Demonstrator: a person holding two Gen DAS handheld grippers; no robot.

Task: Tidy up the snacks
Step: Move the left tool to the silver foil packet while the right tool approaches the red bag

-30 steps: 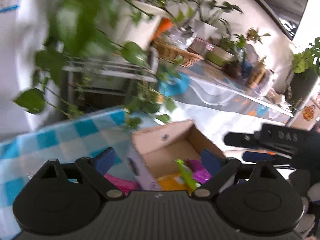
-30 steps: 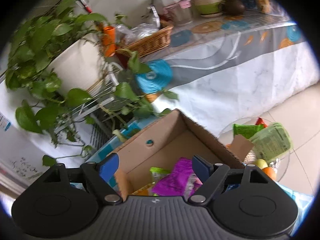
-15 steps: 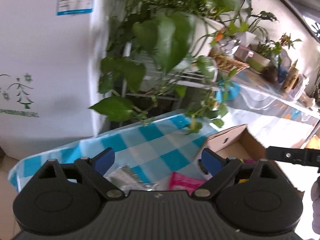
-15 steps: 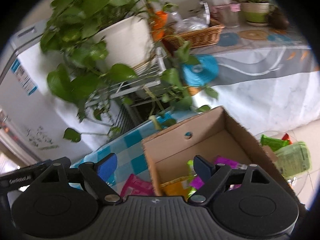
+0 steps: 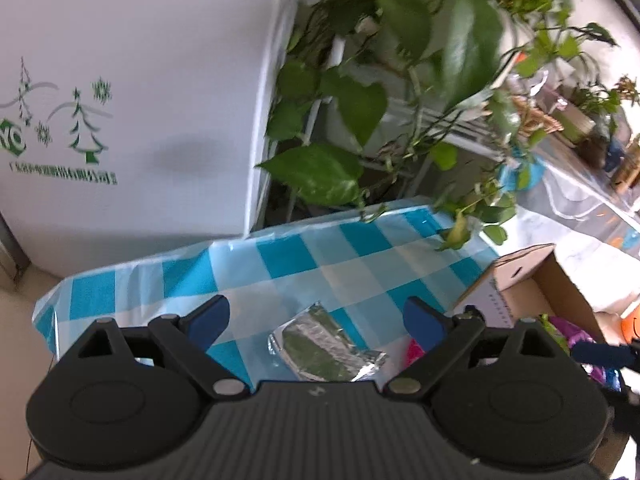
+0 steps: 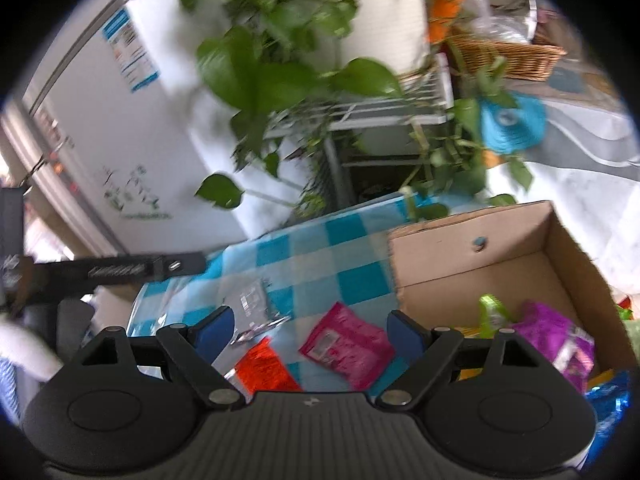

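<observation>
My left gripper (image 5: pixel 316 316) hangs open over a blue-checked tablecloth (image 5: pixel 280 256), and a silver-green snack packet (image 5: pixel 320 344) lies below the gap between its fingers, untouched. My right gripper (image 6: pixel 310 328) is open too, above a pink packet (image 6: pixel 348 344) and a red packet (image 6: pixel 264 368). A silver packet (image 6: pixel 256 300) lies a little farther out. To the right stands an open cardboard box (image 6: pixel 480 240) with a purple packet (image 6: pixel 556 336), a green one (image 6: pixel 492 312) and others inside. The box (image 5: pixel 532 280) also shows at the right of the left wrist view.
A white fridge (image 5: pixel 140 100) stands behind the table's far left. Trailing green plants (image 5: pixel 352 104) on a white wire rack (image 6: pixel 380 108) hang over the table's far edge. A wicker basket (image 6: pixel 508 56) sits on a counter at the back right. The left gripper's body (image 6: pixel 120 270) reaches in from the left.
Both views have swung left, from over the cardboard box to the checked cloth. The loose packets on the cloth have come into view. Both grippers stay open and empty.
</observation>
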